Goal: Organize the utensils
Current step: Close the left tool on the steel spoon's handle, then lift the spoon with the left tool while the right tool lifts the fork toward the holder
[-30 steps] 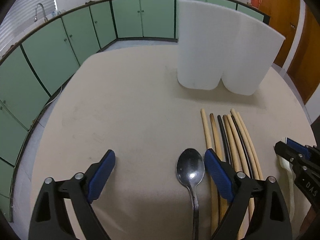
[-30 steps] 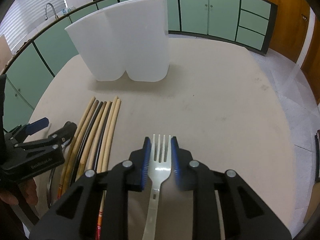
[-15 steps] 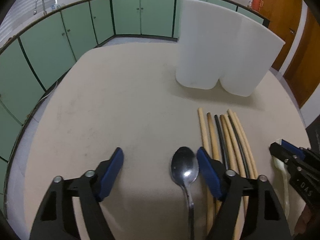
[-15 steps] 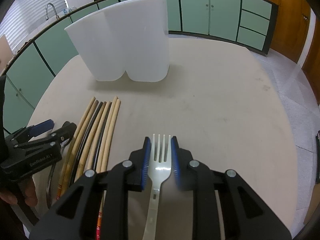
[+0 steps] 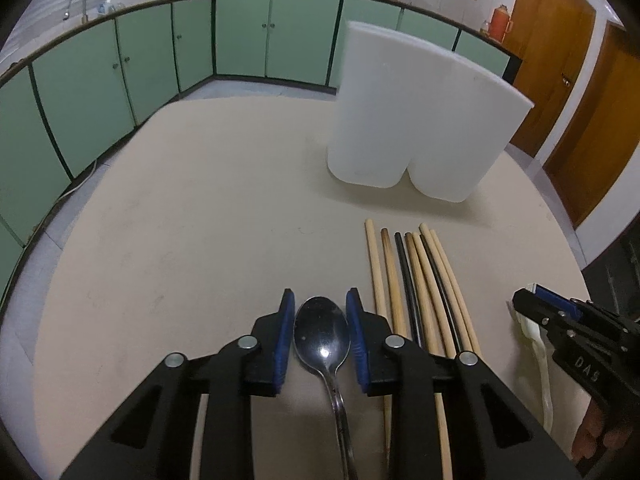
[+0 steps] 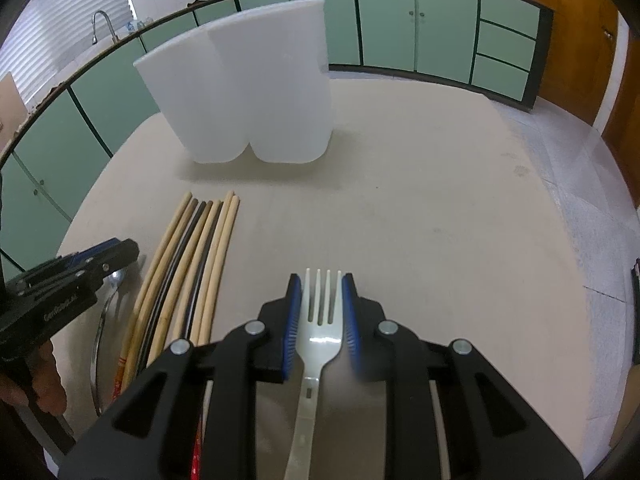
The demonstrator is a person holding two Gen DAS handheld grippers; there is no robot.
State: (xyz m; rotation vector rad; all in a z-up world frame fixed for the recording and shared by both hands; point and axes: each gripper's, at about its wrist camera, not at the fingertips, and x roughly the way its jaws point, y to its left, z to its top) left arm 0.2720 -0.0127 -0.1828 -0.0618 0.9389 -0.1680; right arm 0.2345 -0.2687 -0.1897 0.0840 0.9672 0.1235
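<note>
Left gripper (image 5: 320, 304): jaws closed in on the spoon (image 5: 322, 330) bowl, blue pads at both sides; spoon lies on the table (image 5: 200, 240). Right gripper (image 6: 322, 292): jaws clamped on the fork (image 6: 322, 320) head, tines pointing forward past the pads. Chopsticks (image 5: 416, 280) lie side by side on the table between spoon and fork. White holder (image 6: 248, 92) stands upright beyond the chopsticks, well apart from both grippers.
</note>
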